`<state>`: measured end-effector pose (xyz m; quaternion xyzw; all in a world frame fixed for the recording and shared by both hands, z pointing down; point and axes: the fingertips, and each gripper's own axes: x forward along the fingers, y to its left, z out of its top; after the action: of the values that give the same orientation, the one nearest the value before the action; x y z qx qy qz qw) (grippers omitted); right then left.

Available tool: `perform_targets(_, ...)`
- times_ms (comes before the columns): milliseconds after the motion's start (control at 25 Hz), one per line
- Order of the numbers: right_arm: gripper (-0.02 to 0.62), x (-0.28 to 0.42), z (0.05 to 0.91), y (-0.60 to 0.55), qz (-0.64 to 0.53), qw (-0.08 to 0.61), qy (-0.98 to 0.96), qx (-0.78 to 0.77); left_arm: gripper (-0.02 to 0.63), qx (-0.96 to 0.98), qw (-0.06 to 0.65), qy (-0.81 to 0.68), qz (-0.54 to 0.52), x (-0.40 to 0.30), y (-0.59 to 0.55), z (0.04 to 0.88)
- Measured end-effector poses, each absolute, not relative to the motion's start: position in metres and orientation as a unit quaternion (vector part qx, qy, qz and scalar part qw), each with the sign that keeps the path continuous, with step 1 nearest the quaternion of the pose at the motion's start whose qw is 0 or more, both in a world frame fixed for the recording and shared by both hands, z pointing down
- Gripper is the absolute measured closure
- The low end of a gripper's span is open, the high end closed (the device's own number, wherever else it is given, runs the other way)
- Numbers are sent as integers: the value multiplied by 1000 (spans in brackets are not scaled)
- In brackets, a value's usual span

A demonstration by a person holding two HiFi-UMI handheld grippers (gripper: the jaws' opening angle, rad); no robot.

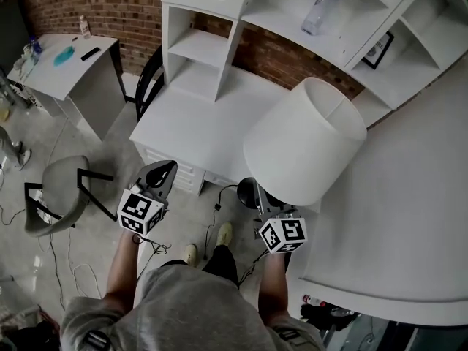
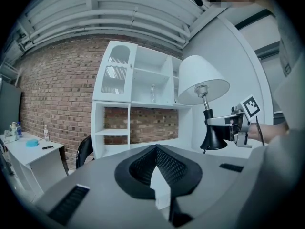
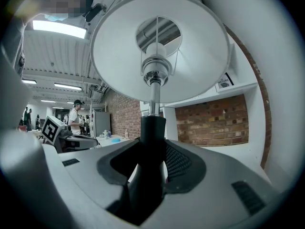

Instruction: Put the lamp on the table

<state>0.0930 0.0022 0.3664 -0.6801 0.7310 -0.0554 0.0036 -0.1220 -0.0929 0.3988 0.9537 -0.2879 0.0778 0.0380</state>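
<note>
While right claw point(image 3: 152, 147) pinches lamp point(image 1: 303, 141), left claw point(image 2: 155, 149) pressed together, empty; bottle point(image 1: 320, 11) in shelf cubby point(image 1: 281, 26).

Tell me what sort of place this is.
Likely an office or study corner in an industrial-style building: a white desk with a shelf unit stands against a bare brick wall, with a grey chair and a side table nearby.

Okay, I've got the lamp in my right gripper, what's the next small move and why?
Probably carry the lamp forward over the white desk before lowering it. The right gripper is clamped on its black stem, and the base seems to hang just short of the desk's front edge, above the floor.
</note>
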Motion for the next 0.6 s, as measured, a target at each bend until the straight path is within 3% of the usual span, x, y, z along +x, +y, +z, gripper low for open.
perform_targets(600,422,139,378,-127,-39,-6,773,-633,603,935,47,-342,80,-82,-185,411)
